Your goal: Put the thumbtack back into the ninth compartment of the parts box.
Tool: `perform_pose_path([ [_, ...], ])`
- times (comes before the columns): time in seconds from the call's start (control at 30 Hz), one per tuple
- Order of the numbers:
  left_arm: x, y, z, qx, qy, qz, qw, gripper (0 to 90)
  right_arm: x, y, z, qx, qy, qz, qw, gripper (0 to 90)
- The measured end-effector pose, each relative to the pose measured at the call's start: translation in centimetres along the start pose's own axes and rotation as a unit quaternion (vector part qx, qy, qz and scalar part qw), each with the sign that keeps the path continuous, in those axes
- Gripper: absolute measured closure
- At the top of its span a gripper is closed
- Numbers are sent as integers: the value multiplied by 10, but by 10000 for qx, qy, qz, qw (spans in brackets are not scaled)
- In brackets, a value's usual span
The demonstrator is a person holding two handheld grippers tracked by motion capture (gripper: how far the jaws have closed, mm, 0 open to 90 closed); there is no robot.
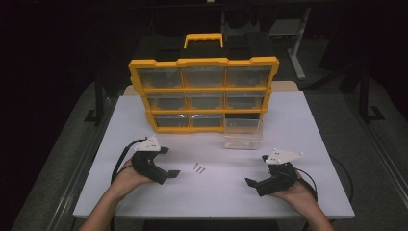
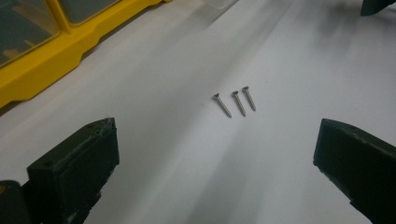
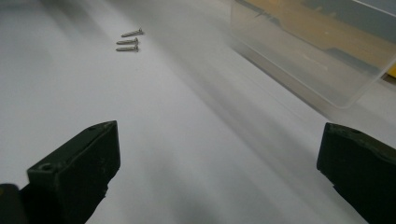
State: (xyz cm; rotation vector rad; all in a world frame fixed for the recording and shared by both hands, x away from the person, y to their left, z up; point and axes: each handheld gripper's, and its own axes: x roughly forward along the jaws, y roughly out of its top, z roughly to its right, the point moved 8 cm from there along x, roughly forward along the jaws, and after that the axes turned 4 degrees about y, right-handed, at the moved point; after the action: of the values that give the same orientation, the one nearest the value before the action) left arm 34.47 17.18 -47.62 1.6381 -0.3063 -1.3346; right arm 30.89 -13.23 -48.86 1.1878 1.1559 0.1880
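Observation:
Three small screws (image 1: 199, 168) lie side by side on the white table (image 1: 308, 144), between my two grippers. My left gripper (image 1: 171, 162) rests at the left, open, its jaws wide apart and pointing toward the screws (image 2: 235, 101); nothing is between them (image 2: 215, 158). At the right, my right gripper (image 1: 256, 170) is open too and holds nothing (image 3: 217, 163). In the right gripper view the screws (image 3: 129, 40) lie far off at the upper left. A clear plastic drawer (image 1: 243, 132) stands on the table, pulled out of the organizer.
A yellow organizer (image 1: 204, 94) with several clear drawers stands upright at the back of the table, its bottom right slot vacant. The clear drawer (image 3: 313, 51) sits just in front of that slot. Dark floor and table legs surround the table.

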Motion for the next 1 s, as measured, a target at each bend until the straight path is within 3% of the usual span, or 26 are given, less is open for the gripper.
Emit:
perform_pose_path([
  [0.6, 14, 12, 2, 196, 97, -109, 9997, 19, 0, 1, -1, 4, 29, 12, 10000, 0],
  [1.0, 25, 18, 4, 160, 32, -181, 9997, 20, 0, 1, -1, 9, 41, 22, 10000, 0],
])
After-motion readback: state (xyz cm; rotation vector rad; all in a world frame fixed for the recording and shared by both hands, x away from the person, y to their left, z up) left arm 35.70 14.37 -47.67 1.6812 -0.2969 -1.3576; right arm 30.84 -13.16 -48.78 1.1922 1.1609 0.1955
